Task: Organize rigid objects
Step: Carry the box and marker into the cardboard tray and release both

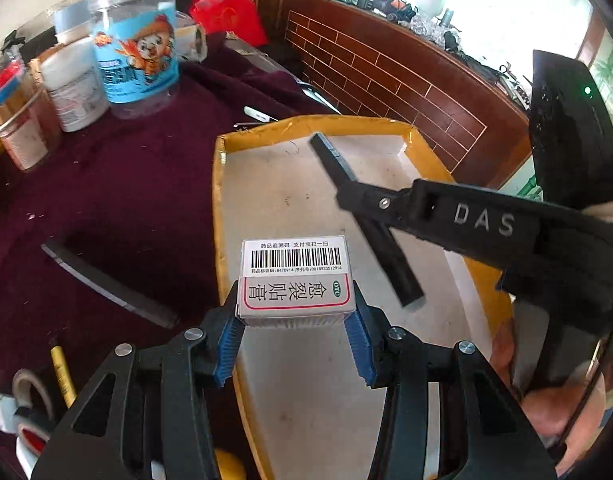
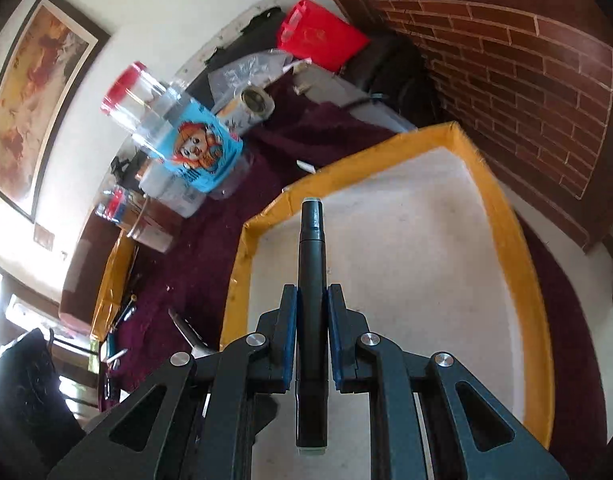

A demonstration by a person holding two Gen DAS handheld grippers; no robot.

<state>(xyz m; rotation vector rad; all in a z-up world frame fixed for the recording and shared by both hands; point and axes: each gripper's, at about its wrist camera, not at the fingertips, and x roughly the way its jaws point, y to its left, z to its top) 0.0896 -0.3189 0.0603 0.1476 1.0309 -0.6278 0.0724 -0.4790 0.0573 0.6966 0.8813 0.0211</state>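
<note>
Yellow-rimmed tray [image 1: 218, 184] lies below both grippers: the left gripper [image 1: 294, 312] pinches a small medicine box [image 1: 294, 276] by its near end, the right gripper [image 2: 312, 320] is pressed onto a black marker [image 2: 312, 264]. Both loads hang over the tray floor. With so little of the box between the pads, it could tip out and land askew, and the two tools, working close together, risk knocking each other.

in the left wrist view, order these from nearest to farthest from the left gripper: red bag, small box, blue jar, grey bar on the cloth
1. small box: gripped in the left gripper, above the yellow-rimmed tray.
2. grey bar: left, on the maroon cloth.
3. blue jar: upper left.
4. red bag: top, behind the jar.
</note>
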